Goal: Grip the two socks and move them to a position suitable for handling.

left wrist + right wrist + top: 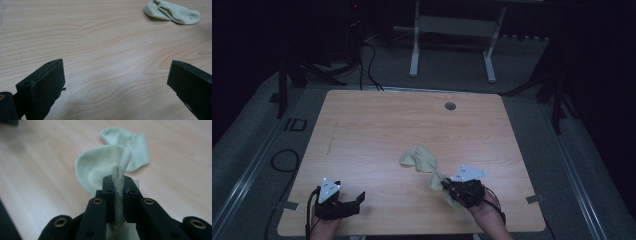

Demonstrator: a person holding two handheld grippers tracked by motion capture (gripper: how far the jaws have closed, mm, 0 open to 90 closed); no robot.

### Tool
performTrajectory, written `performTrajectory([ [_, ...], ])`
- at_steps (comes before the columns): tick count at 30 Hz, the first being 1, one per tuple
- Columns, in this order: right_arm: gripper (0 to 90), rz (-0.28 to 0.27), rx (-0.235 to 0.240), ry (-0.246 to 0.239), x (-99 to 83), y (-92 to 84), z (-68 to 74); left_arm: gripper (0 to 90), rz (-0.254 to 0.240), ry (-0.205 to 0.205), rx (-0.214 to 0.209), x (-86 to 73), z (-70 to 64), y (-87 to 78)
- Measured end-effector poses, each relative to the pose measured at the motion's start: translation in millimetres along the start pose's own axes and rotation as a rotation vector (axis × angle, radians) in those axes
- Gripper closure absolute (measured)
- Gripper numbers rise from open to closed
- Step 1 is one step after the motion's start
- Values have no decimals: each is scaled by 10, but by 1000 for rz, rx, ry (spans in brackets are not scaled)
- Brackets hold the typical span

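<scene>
Pale wooden tabletop [377, 130] in a dark room carries a crumpled, pale green knitted sock [419, 158] near its middle. One end of the sock is pinched tight in the right gripper [447, 189], jaws clamped together on the fabric, apparently to drag or lift it. Well apart, the left gripper [358, 199] rests low with jaws wide apart, seemingly waiting.

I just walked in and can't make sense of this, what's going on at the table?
A person is working at a wooden table with a gripper in each hand. The right gripper is shut on a pale green sock, pinching its fabric between the jaws near the table's front edge. A second sock lies loose just beyond it. The left gripper rests open over bare wood, holding nothing.
</scene>
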State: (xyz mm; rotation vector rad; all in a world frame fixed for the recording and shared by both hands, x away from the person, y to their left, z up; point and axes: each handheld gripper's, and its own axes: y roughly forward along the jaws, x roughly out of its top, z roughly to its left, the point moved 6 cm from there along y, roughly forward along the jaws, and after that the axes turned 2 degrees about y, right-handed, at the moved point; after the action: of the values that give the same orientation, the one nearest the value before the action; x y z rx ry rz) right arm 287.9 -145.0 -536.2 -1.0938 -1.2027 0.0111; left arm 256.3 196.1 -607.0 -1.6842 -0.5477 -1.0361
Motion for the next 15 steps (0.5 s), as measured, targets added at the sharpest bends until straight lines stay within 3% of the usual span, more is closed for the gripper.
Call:
performTrajectory([
  [7, 820, 122, 16, -31, -400, 351, 128, 13, 3, 15, -8, 1, -46, 14],
  [9, 807, 134, 11, -35, -458, 403, 146, 13, 3, 13, -8, -1, -45, 15],
  [11, 741, 132, 10, -38, -503, 448, 171, 13, 1, 10, -6, 0, -43, 15],
  [13, 613, 127, 4, -45, -502, 454, 200, 13, -4, 9, -5, 7, -48, 10],
  [15, 567, 120, -16, -58, -499, 460, 214, 13, -8, 10, -8, 15, -68, 7],
])
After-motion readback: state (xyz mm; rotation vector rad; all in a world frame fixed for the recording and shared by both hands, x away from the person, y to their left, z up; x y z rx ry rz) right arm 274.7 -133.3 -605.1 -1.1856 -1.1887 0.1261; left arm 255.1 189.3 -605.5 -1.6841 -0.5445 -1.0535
